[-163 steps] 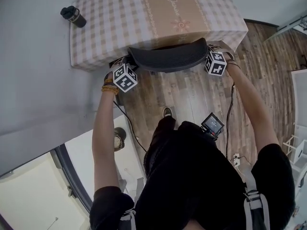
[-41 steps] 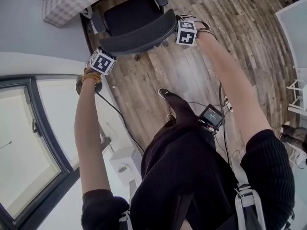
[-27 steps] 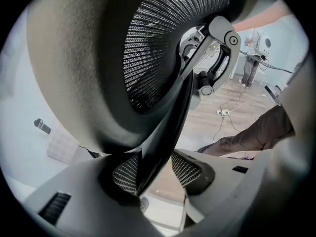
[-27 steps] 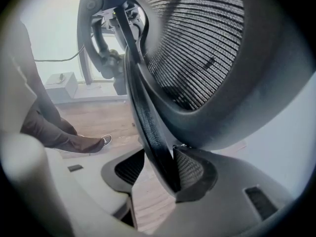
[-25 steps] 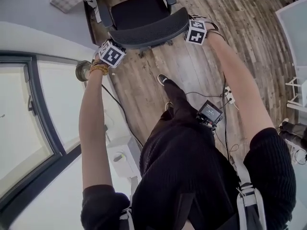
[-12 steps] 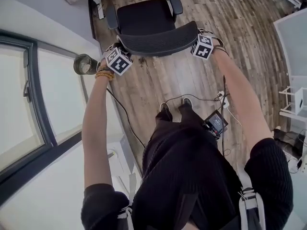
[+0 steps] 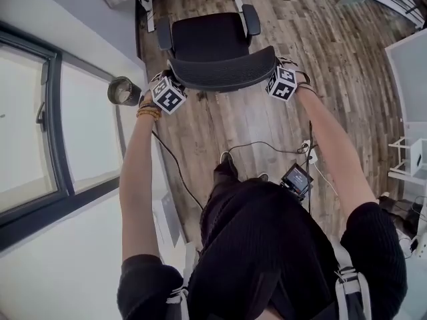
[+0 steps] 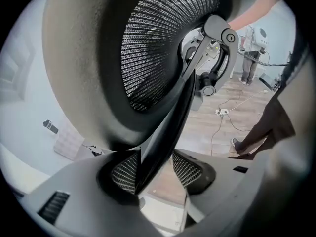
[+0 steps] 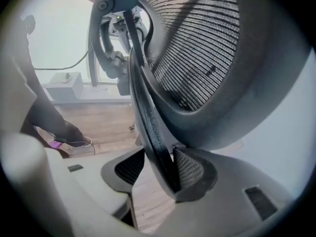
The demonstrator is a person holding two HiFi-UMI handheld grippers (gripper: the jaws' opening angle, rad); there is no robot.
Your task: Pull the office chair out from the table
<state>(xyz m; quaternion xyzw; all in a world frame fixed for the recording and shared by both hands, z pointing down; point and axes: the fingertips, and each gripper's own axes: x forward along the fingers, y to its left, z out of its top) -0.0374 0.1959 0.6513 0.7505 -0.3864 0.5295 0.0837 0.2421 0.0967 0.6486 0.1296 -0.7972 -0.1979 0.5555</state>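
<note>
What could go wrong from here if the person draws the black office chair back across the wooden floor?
1. The left claw has just been opening. The black mesh office chair has its backrest rim loose between that claw's pads, so it may swing on the right claw alone.
2. A thin cable and a white power strip lie beside the person's shoe: stepping back, they might trip.

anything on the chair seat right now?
Nothing shows on the black seat; the visible cushion is bare. The backrest covers its rear strip in the head view, so that part can't be checked.
</note>
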